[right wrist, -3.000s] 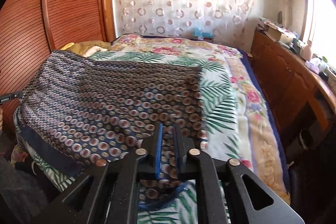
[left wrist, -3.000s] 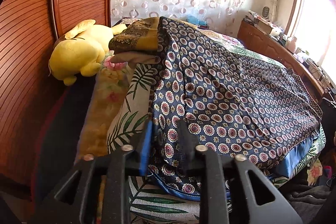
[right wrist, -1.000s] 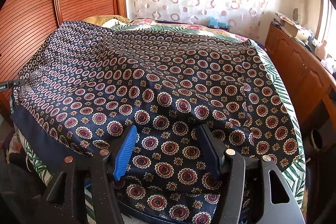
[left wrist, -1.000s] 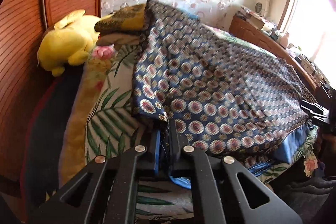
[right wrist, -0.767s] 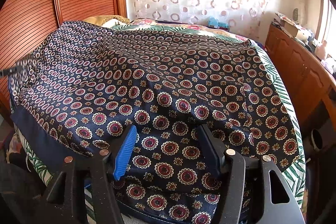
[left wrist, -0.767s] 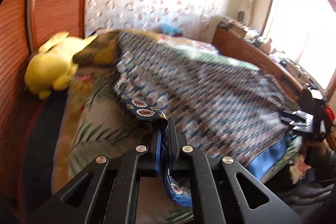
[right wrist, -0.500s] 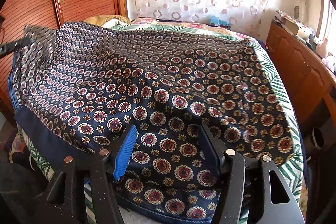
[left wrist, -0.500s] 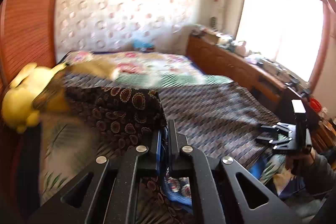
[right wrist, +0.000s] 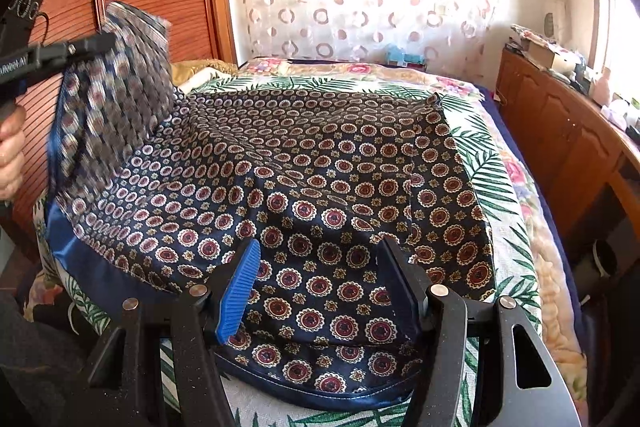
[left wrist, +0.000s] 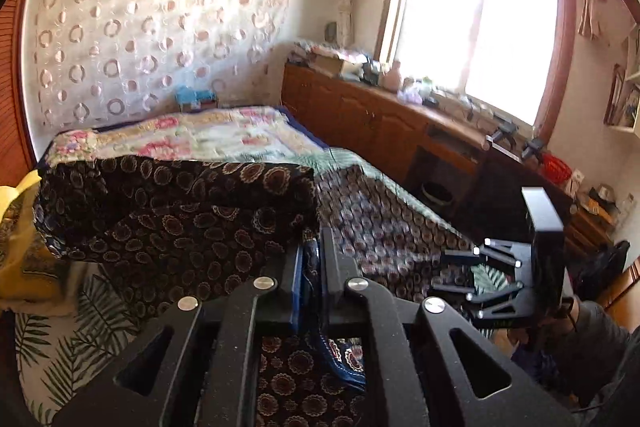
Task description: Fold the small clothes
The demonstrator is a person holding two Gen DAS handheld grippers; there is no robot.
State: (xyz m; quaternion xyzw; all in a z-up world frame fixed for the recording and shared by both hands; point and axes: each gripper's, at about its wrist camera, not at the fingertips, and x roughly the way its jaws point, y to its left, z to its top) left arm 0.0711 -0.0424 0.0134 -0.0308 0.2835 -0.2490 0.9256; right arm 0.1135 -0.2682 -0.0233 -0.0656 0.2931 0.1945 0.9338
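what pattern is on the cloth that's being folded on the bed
The cloth is dark navy with rows of round red-and-cream medallions and a plain blue border, clearest in the right wrist view.

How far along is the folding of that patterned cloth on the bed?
Barely begun. The patterned cloth mostly lies spread on the bed. The left gripper is shut on one edge, lifting it to fold. The right gripper hovers open. Every fold is left.

Looking close along each pair of fingers across the bed (right wrist: 516, 163) toward the curtained wall (left wrist: 152, 39), sharing the patterned cloth (right wrist: 320, 163) ahead.
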